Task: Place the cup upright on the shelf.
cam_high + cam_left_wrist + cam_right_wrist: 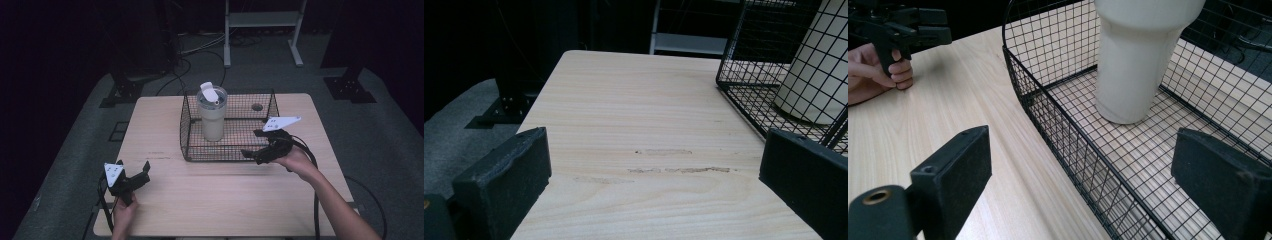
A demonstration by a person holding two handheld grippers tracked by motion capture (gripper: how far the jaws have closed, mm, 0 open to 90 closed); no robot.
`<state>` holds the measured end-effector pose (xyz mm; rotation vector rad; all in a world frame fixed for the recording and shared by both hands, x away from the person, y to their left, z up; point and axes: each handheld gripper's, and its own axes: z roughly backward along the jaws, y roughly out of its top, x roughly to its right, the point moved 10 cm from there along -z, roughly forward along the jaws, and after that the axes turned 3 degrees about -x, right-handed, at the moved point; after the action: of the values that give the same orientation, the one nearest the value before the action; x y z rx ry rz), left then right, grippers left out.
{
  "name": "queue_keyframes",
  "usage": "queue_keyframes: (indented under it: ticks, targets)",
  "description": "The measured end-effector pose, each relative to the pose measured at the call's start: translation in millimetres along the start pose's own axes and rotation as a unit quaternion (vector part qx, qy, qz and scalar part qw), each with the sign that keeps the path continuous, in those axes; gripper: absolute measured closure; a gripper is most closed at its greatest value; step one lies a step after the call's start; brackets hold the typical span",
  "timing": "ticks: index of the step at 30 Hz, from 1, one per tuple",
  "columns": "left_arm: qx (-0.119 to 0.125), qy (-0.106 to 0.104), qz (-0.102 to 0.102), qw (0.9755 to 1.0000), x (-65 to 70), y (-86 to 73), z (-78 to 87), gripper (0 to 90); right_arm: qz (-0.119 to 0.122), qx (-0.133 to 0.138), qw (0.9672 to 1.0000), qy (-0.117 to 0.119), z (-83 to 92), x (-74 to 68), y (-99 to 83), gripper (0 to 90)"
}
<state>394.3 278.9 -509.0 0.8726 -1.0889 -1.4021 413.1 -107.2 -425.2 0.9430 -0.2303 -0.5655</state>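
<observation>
Your right tongs [257, 145], wide open at the wire basket's [190, 150] near rim, sit nearer the upright tumbler [212, 114]; left tongs [136, 175] gape empty.

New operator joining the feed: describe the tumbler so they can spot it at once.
On the wooden table stands a black wire basket. The tumbler stands upright inside it, toward its left end. It is a cream cup with a white flip lid, the one item in the basket.

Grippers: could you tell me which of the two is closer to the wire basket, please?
The right gripper, jaws open at the wire basket's near rim; the left gripper sits farther back.
</observation>
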Motion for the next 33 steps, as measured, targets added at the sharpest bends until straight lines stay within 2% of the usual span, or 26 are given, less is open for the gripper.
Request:
queue_keyframes:
  ticks: [11, 20, 33]
  targets:
    - [-0.001, -0.002, -0.002, 1.0000, 0.5, -0.2, 0.1, 0.0, -0.012, 0.000, 0.9999, 0.001, 8.4, -2.2, -19.1, 8.7]
    - [0.000, -0.003, -0.003, 1.0000, 1.1, -0.2, 0.2, 0.0, -0.025, 0.009, 0.9996, -0.005, 19.4, 1.9, -31.6, 8.7]
    - [0.000, -0.003, -0.004, 1.0000, 1.3, -0.3, 0.3, 0.0, -0.038, 0.006, 0.9992, -0.009, 27.6, 4.9, -53.0, 8.7]
